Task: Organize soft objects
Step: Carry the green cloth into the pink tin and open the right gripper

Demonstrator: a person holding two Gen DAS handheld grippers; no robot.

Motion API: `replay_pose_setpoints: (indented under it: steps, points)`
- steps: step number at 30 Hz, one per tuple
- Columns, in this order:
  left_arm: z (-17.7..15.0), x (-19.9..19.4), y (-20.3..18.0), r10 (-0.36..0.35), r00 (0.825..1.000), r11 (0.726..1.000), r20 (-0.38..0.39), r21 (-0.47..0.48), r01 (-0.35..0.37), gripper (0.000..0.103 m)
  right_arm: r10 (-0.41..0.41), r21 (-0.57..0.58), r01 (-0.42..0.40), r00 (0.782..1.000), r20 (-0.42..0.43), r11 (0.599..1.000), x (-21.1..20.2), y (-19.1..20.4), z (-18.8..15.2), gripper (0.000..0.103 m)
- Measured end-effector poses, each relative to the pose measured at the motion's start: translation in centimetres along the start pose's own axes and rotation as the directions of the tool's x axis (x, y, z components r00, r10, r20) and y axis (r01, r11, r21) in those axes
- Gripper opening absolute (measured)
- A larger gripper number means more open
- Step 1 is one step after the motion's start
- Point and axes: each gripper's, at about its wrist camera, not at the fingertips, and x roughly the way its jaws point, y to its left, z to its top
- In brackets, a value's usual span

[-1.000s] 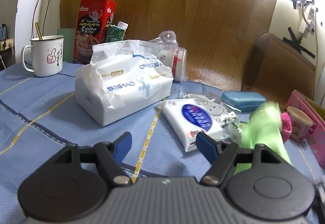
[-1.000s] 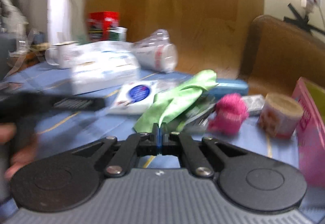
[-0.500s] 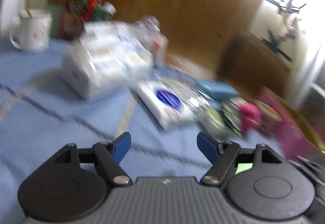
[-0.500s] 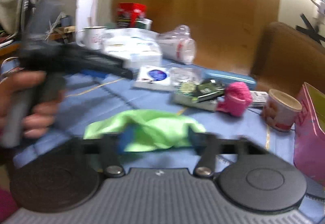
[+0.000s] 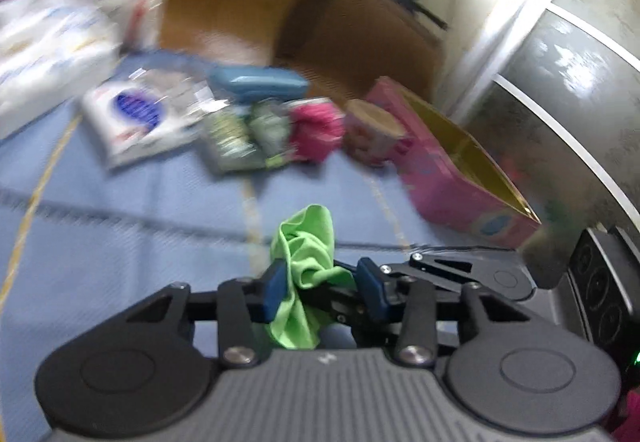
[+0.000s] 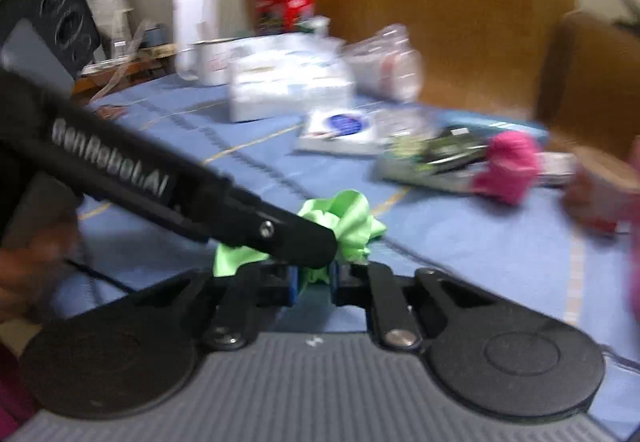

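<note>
Both grippers are on the same green cloth right now, bunched up on the blue tablecloth near you, well apart from the clutter row further back. Your right gripper is clenched on a fold of it. Your left gripper is closing, with the cloth between the blue pads — from the blur I can't tell if they're pressing yet.

To do this bit well: let the left one finish biting a separate edge, not the same wad the right has. The two tools are basically crossing each other in the right wrist view, so pull them apart sideways and the cloth should spread instead of staying in a ball.

Versus a second ago — the cloth was draped up by the pink fuzzy thing and the white wipes pack, and your left gripper was wide open over bare table, aimed at the big tissue pack. It's swung round to meet the right.
</note>
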Motion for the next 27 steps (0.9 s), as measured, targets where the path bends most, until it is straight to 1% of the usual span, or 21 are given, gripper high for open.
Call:
replay_pose_setpoints:
  steps: [2, 4, 5, 7, 10, 12, 15, 18, 19, 21, 22, 23, 24, 25, 26, 27]
  points:
    - [1.3, 0.8, -2.5, -0.024, 1.000, 0.997, 0.012, 0.067, 0.023, 0.039, -0.042, 0.069, 0.039, 0.998, 0.044, 0.997, -1.6, -1.6, 0.0, 0.015]
    - [2.6, 2.0, -5.0, -0.046, 0.999, 0.990, 0.026, 0.135, 0.042, 0.039, -0.117, 0.096, 0.107, 0.988, 0.096, 0.990, -3.2, -2.9, 0.1, 0.015]
    - [3.2, 2.7, -6.5, -0.061, 0.997, 0.983, 0.036, 0.175, 0.054, 0.039, -0.162, 0.099, 0.150, 0.979, 0.123, 0.984, -3.9, -3.5, 0.2, 0.015]
    - [4.3, 4.4, -9.3, -0.090, 0.995, 0.968, 0.052, 0.239, 0.075, 0.038, -0.255, 0.109, 0.239, 0.952, 0.170, 0.965, -5.5, -5.2, 0.3, 0.015]
    - [5.7, 6.9, -13.3, -0.147, 0.987, 0.949, 0.057, 0.290, 0.125, 0.039, -0.355, 0.172, 0.323, 0.910, 0.213, 0.931, -7.4, -8.7, 0.4, 0.015]
    - [6.4, 8.8, -15.4, -0.176, 0.982, 0.942, 0.061, 0.300, 0.150, 0.040, -0.430, 0.197, 0.391, 0.874, 0.228, 0.899, -8.5, -10.8, 0.2, 0.015]
    - [7.1, 11.5, -17.4, -0.165, 0.984, 0.946, 0.067, 0.295, 0.139, 0.042, -0.558, 0.237, 0.512, 0.803, 0.210, 0.826, -9.6, -14.4, -0.5, 0.015]
    - [7.0, 13.3, -17.5, -0.137, 0.990, 0.960, 0.044, 0.253, 0.122, 0.042, -0.666, 0.310, 0.604, 0.729, 0.156, 0.734, -10.8, -18.7, -1.7, 0.015]
    - [6.9, 13.5, -17.3, -0.130, 0.991, 0.963, 0.037, 0.243, 0.117, 0.042, -0.689, 0.332, 0.623, 0.711, 0.136, 0.708, -10.9, -20.0, -1.9, 0.015]
    - [6.5, 13.7, -16.7, -0.110, 0.994, 0.968, 0.030, 0.231, 0.100, 0.042, -0.732, 0.362, 0.663, 0.676, 0.086, 0.655, -11.0, -22.2, -2.4, 0.022]
    - [6.2, 13.6, -16.2, -0.099, 0.995, 0.971, 0.028, 0.221, 0.090, 0.042, -0.746, 0.362, 0.682, 0.663, 0.060, 0.635, -10.9, -23.3, -2.8, 0.022]
    - [6.3, 13.6, -15.8, -0.092, 0.995, 0.974, 0.026, 0.212, 0.084, 0.042, -0.759, 0.361, 0.701, 0.650, 0.033, 0.616, -10.7, -24.3, -3.1, 0.027]
    - [6.1, 13.2, -15.1, -0.087, 0.996, 0.977, 0.026, 0.199, 0.080, 0.043, -0.763, 0.356, 0.712, 0.646, 0.004, 0.605, -10.5, -25.1, -3.4, 0.046]
    - [6.1, 12.8, -14.5, -0.081, 0.996, 0.979, 0.030, 0.190, 0.074, 0.044, -0.760, 0.348, 0.718, 0.649, -0.021, 0.603, -10.4, -25.7, -3.7, 0.059]
    - [6.1, 12.2, -13.8, -0.071, 0.997, 0.981, 0.036, 0.182, 0.063, 0.045, -0.763, 0.344, 0.722, 0.646, -0.026, 0.600, -10.3, -26.0, -3.9, 0.078]
    - [6.0, 11.5, -12.9, -0.060, 0.997, 0.983, 0.047, 0.174, 0.051, 0.046, -0.770, 0.348, 0.726, 0.638, -0.016, 0.594, -10.6, -25.8, -4.1, 0.083]
